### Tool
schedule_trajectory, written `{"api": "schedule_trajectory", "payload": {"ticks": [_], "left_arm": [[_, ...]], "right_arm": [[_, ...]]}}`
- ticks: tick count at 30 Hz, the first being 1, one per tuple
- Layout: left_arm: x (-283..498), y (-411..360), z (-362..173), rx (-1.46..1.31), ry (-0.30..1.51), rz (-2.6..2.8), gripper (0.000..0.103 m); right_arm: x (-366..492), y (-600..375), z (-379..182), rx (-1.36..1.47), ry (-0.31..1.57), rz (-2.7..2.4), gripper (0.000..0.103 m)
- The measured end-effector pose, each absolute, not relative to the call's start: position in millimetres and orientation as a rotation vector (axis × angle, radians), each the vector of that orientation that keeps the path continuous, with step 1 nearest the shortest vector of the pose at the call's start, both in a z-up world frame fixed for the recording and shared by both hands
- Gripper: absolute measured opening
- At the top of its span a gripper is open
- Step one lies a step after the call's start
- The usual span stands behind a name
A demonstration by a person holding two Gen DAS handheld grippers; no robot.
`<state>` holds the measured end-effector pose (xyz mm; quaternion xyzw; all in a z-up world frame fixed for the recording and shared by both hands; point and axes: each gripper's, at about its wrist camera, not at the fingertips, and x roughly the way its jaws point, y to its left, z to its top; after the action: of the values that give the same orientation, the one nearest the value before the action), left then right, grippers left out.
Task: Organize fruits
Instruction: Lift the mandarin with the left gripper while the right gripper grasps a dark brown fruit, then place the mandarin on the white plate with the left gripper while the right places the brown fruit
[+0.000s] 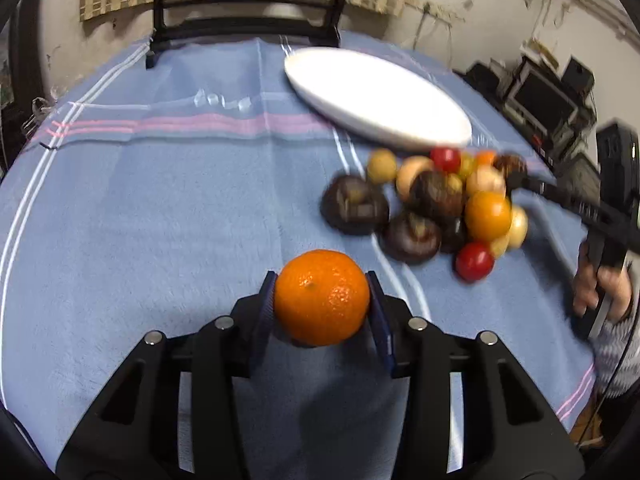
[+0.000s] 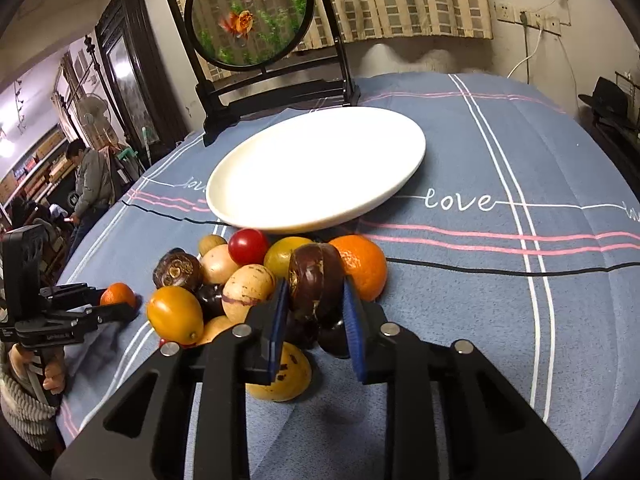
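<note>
A blue striped tablecloth [image 2: 500,280] covers the table, and a white plate [image 2: 316,172] sits on it in front of a round goldfish screen [image 2: 248,12]. Just beside the plate's near rim lies the fruit heap [image 2: 240,280]: dark brown, tan, yellow, red and orange pieces touching one another. The right gripper [image 2: 316,312] is clenched on a dark brown fruit [image 2: 316,284] at the heap's near edge. Well apart from the plate, the left gripper [image 1: 322,308] grasps a mandarin [image 1: 322,298], held above the cloth.
</note>
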<state>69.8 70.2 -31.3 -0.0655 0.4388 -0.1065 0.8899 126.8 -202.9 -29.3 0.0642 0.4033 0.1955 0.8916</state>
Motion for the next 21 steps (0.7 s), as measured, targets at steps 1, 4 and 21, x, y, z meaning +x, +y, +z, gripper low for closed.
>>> {"api": "schedule_trajectory", "payload": {"ticks": [1,4,21], "left_arm": [[80.6,69.5,-18.0,-0.139,0.889,-0.206,0.044],[113.2,55.6,19.5,-0.090,0.809,-0.174,0.044],[205.4,2.6,-0.6,-0.152,0.826,-0.265,0.044]], "right_arm": [[128.4,-203.6,-26.4,0.145,0.834,0.412,0.026],[144.5,-203.3,-7.5,0.169,0.805,0.413,0.020],[144.1,-192.5,-22.9,-0.017,0.830,0.378,0.068]]}}
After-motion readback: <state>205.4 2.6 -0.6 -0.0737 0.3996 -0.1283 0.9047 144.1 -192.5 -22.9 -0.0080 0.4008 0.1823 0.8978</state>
